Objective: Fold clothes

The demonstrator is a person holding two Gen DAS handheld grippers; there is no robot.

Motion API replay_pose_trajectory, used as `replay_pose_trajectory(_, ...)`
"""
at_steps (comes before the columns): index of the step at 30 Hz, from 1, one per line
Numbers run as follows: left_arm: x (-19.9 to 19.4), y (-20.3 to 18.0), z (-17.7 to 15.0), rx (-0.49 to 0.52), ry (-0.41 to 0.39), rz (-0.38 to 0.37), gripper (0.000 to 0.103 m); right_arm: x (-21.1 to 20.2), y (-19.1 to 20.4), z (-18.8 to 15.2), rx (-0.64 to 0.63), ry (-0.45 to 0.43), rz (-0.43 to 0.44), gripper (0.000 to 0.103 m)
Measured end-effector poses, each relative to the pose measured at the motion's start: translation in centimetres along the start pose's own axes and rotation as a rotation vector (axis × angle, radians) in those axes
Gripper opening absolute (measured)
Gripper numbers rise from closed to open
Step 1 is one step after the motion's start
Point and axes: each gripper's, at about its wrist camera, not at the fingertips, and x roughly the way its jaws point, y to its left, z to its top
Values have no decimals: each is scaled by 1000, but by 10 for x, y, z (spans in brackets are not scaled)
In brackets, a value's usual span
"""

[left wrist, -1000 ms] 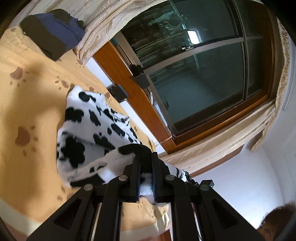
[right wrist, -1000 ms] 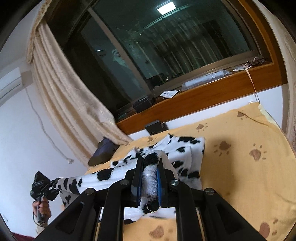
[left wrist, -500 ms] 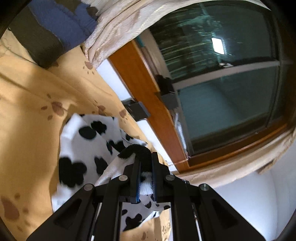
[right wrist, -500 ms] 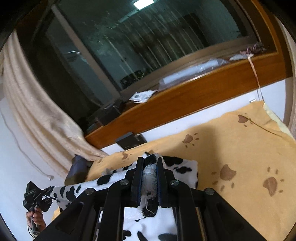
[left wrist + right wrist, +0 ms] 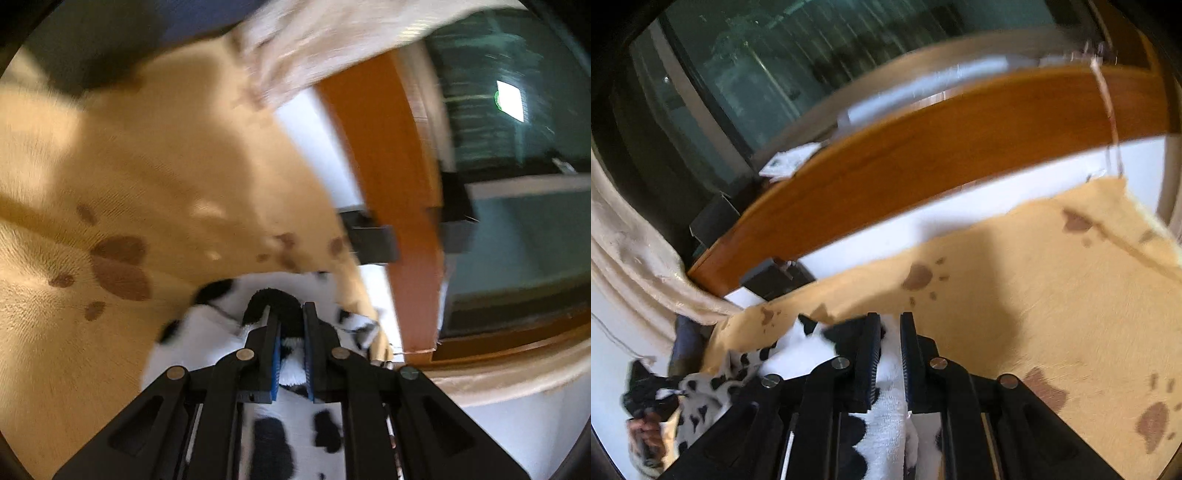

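A fluffy white garment with black cow spots (image 5: 207,332) (image 5: 798,350) lies low over the yellow paw-print bedspread (image 5: 110,184) (image 5: 1015,295). My left gripper (image 5: 290,317) is shut on a black-and-white edge of it, fabric bunched between the blue pads. My right gripper (image 5: 888,325) is shut on another edge of the same garment. In the right wrist view the cloth stretches leftward to the other gripper, held by a hand (image 5: 646,432). Both views are blurred by motion.
A wooden window sill (image 5: 923,155) and dark window (image 5: 517,110) border the bed's far side, with black boxes (image 5: 373,240) against it. A beige curtain (image 5: 635,258) hangs at the bed's left end, and a dark blue pillow (image 5: 110,33) lies beneath it.
Both grippers have moved toward the window and sunk closer to the bedspread, carrying the garment's edges along. The spotted cloth now shows mostly beneath the fingers instead of ahead of them.
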Motion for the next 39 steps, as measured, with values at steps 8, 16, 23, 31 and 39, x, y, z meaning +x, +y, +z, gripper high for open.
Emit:
replay_pose_trajectory(8,-48,-11,2,86,-160,49,82,-7,-15,-5,-73,-24,-3,91)
replay_pose_trajectory(16,-57,-29,6,304,-103,45,83,28,10,-6,-214,124,106,91)
replay_pose_trajectory(23,-17,-51,-5,681,-105,202,86,68,24,-13,-302,251,126,91)
replay_pose_trajectory(31,17,-74,-22,1028,-36,287,95,83,32,-13,-378,285,115,91)
replay_pose_trajectory(39,43,-89,-32,1116,48,329,102,89,36,-13,-380,275,156,88)
